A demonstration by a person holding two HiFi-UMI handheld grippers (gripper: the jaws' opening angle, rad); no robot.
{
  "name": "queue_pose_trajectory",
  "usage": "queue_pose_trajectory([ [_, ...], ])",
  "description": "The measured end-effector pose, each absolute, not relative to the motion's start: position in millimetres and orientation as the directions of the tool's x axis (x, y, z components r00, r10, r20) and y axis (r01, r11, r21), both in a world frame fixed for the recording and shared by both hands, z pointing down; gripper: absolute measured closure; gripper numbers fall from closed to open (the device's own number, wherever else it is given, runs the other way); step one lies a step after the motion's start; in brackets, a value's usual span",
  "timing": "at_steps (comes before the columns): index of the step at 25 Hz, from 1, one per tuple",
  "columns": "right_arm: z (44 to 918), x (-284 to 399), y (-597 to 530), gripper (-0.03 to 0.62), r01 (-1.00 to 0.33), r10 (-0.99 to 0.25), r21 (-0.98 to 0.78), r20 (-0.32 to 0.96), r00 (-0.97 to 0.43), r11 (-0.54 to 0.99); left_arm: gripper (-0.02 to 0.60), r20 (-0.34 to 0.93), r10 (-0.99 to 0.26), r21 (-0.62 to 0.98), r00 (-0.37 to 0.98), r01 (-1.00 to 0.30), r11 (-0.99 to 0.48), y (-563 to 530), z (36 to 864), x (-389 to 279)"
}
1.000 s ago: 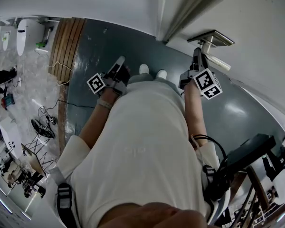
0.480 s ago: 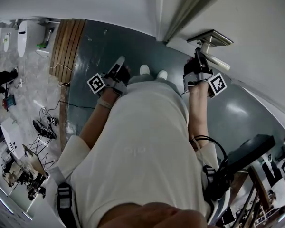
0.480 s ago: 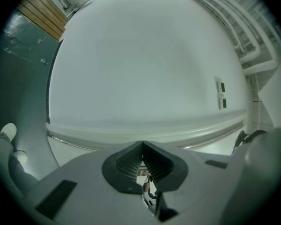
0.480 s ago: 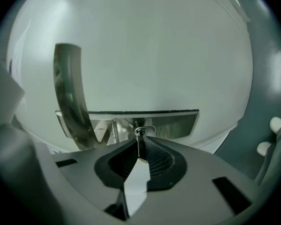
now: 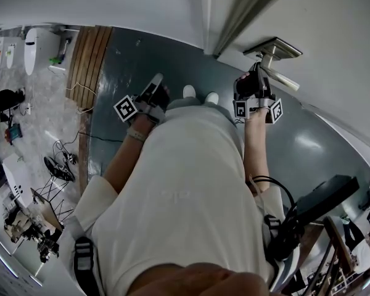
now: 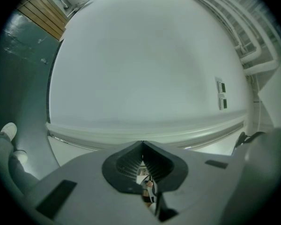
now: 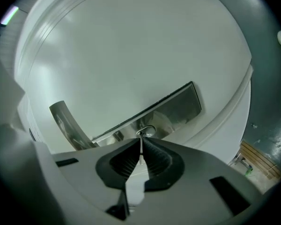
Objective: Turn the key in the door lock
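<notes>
Door point(image 7: 131, 55) fills the right gripper view; lock plate point(image 7: 178, 104) runs diagonally across it, with the lever handle point(image 7: 65, 121) off its left end. Right gripper point(image 7: 140, 143) sits square on the keyhole, jaws pinched flat on the key point(image 7: 141, 153) (thin blade seen edge-on, long axis straight into the plate); the turn is a roll about that axis. Judgement: the handle is near the gripper body, so rolling away from it looks roomier. Left gripper point(image 6: 142, 146) is pressed together on nothing, well apart, facing bare wall; not needed here.
</notes>
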State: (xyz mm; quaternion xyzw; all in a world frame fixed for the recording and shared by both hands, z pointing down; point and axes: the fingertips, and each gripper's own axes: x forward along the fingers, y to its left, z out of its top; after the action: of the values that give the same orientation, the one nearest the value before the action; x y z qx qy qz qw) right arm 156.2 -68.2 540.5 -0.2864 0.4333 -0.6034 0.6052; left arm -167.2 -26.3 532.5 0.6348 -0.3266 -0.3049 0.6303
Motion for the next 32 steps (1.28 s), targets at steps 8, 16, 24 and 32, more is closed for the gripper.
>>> queue_pose_trajectory([
  [8,530.6,159.3,-63.3,0.549,0.104,-0.960,-0.993,-0.076,-0.271,0.049,0.574,0.025,-0.794,1.000,0.607,-0.027,0.010,-26.8,535.1,-163.5],
  [16,503.7,158.3,-38.1,0.499,-0.971,-0.938,-0.107,0.255,-0.234,0.213,0.574,0.026,-0.793,1.000,0.608,-0.014,0.022,-28.8,540.5,-162.1],
  [24,519.1,130.1,-53.5,0.490,-0.778,-0.927,0.567,0.371,-0.054,0.272,0.574,0.020,-0.805,1.000,0.592,0.002,0.026,-28.4,537.9,-164.7],
  [32,518.4,135.4,-72.5,0.502,-0.753,-0.940,0.638,0.330,0.083,0.157,0.574,0.030,-0.818,0.999,0.574,-0.001,0.036,-24.0,536.1,-172.1],
])
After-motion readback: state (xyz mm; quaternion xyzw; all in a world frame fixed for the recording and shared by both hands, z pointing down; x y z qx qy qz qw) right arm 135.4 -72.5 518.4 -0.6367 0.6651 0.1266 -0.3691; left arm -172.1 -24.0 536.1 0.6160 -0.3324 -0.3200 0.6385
